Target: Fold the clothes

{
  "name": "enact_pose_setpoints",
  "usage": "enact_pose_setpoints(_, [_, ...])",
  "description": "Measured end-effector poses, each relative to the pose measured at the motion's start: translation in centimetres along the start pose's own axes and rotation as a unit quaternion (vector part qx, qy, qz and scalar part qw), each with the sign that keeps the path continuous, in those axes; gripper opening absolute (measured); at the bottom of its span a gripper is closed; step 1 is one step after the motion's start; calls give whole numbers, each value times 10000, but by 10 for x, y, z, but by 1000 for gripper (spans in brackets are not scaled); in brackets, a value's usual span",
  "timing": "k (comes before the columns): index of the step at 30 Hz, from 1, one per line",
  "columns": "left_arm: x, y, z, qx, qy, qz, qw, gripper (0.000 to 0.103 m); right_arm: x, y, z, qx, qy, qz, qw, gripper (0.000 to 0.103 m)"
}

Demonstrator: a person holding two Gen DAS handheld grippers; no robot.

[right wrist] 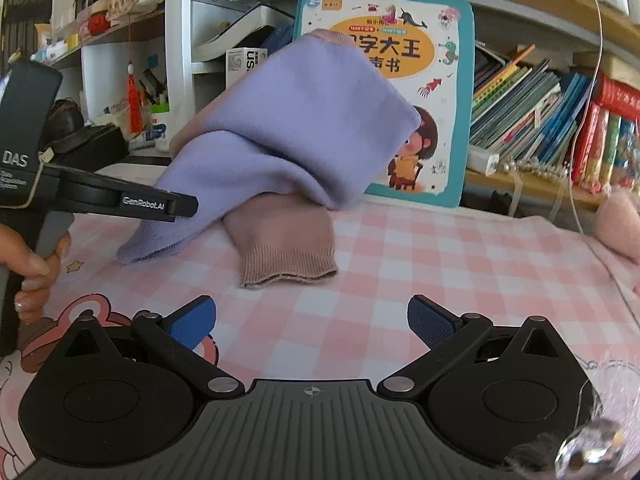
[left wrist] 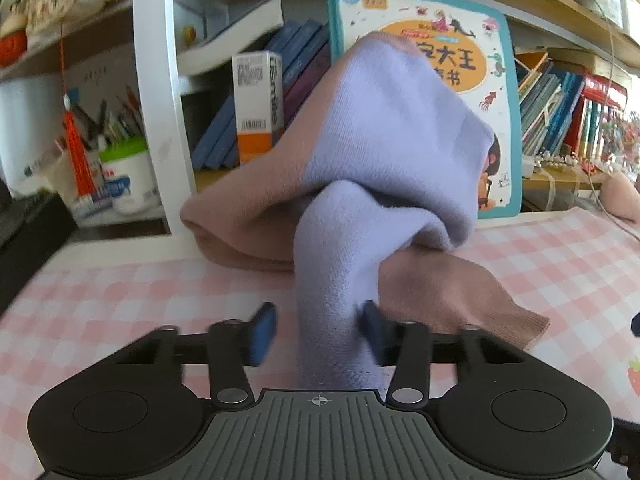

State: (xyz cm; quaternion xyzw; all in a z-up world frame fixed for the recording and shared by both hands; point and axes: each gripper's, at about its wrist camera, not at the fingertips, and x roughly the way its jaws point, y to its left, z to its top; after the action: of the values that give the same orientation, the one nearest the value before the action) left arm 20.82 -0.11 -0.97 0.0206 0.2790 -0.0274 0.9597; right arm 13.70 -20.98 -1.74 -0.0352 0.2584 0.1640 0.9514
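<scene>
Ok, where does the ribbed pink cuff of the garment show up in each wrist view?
Left wrist view: the ribbed pink cuff lies at lower right on the checked cloth, right of the lilac sleeve between the left gripper's fingers.
Right wrist view: the cuff lies at centre, ahead of the open right gripper, below the lilac fabric.
Shared landmark: the teal-edged picture book standing behind the garment.

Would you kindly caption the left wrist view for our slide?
Left gripper closing around a lilac sleeve of a lilac-and-pink sweater on a checked tablecloth.
</scene>
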Motion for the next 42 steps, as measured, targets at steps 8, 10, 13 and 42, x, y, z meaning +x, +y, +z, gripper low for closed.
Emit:
enact_pose_setpoints(8, [-5, 0, -5, -27, -97, -269, 9996, 12, 7, -4, 0, 128, 194, 38, 9997, 103])
enact_pose_setpoints(10, [-11, 1, -5, -74, -138, -351, 9993, 10, 7, -3, 0, 118, 225, 1, 9997, 103])
enact_pose_setpoints(13, [-28, 0, -6, -106, -227, -510, 9984, 9, 8, -5, 0, 159, 258, -59, 9995, 103])
enact_pose_setpoints(42, [-198, 46, -43, -667, -1050, -1727, 9771, 8, -1, -43, -8, 2224, 620, 1383, 9631, 103])
